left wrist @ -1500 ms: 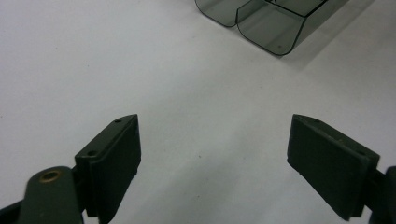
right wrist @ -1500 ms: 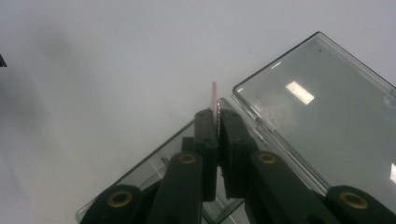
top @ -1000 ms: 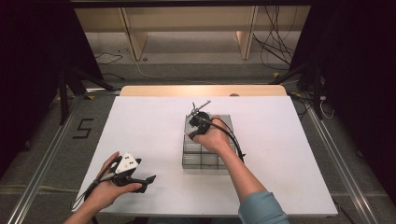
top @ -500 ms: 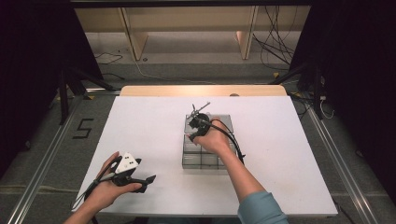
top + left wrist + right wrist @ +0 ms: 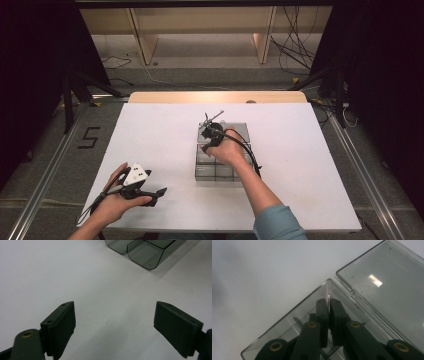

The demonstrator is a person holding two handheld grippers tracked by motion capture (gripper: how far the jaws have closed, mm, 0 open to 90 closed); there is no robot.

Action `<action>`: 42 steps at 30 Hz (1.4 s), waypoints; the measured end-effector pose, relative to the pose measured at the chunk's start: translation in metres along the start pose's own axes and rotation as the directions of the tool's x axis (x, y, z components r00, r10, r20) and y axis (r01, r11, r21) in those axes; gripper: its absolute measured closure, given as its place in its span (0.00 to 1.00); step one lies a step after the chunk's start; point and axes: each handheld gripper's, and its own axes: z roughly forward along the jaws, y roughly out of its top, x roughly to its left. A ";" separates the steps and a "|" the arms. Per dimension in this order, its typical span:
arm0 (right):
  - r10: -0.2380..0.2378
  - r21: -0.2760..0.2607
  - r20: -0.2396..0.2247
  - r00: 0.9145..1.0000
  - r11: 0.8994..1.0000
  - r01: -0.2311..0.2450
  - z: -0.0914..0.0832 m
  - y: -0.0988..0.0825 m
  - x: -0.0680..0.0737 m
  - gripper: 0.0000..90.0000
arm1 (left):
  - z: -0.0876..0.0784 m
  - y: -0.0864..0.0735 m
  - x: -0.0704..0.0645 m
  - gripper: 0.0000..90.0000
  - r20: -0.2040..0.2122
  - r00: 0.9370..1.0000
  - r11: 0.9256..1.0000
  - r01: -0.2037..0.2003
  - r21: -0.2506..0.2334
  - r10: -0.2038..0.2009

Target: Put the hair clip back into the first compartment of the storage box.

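Observation:
A clear plastic compartment box (image 5: 220,171) lies on the white table (image 5: 150,140), its lid (image 5: 241,129) folded open on the far side. My right gripper (image 5: 205,146) points down into the box's far left compartment. In the right gripper view the jaws (image 5: 329,302) stand shut inside a corner of the box (image 5: 287,315), beside the hinged lid (image 5: 382,285); a thin bright sliver shows at their tips and I cannot tell what it is. My left gripper (image 5: 157,195) rests near the table's front left, open, with nothing between its jaws (image 5: 115,320). A corner of the box (image 5: 145,255) lies ahead of it.
A bare wooden strip (image 5: 215,96) borders the table's far edge. A floor marking shaped like a 5 (image 5: 90,137) lies left of the table. Cables (image 5: 295,50) and wooden legs stand on the floor beyond. Metal rails run along both sides.

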 end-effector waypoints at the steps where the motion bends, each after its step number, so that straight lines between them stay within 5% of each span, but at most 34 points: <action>1: 0.005 0.003 -0.003 1.000 1.000 -0.005 0.000 0.000 0.000 0.97 | 0.000 0.000 0.000 0.19 0.000 1.000 1.000 0.000 0.000 0.000; 42: 0.004 0.045 -0.006 1.000 0.999 -0.003 0.019 -0.008 0.000 0.96 | 0.000 0.000 0.000 0.19 0.002 1.000 1.000 0.000 -0.001 0.000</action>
